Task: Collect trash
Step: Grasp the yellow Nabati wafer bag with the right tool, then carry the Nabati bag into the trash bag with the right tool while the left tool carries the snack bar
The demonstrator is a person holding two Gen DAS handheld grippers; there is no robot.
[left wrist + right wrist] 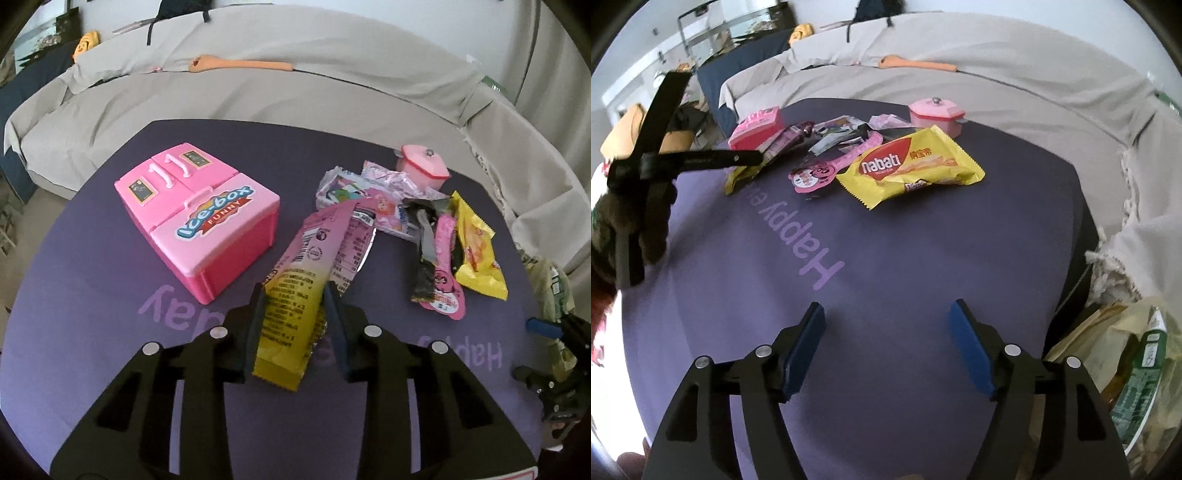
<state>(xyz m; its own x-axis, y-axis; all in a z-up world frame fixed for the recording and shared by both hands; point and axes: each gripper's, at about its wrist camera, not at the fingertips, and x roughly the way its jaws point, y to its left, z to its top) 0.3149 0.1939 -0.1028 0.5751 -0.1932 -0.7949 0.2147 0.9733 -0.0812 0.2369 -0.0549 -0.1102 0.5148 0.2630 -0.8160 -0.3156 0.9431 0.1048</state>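
My left gripper (295, 291) is shut on a long pink and yellow snack wrapper (295, 266), which stands tilted between the pads above the purple mat (110, 295). The right wrist view shows that gripper from the side, with the wrapper's yellow end (735, 181) hanging below it. More trash lies at the mat's far right: a yellow nabati wrapper (912, 166), a pink round-ended wrapper (816, 173), a black wrapper (424, 254) and several crumpled pink and silver packets (354, 188). My right gripper (886, 306) is open over bare mat with nothing between its fingers.
A pink toy fridge (195, 218) lies on the mat's left and a pink toy pot (421, 166) stands at the back. A translucent bag with rubbish in it (1137, 376) hangs off the mat's right edge. A grey-covered sofa (258, 99) curves behind, with an orange spoon (240, 64) on it.
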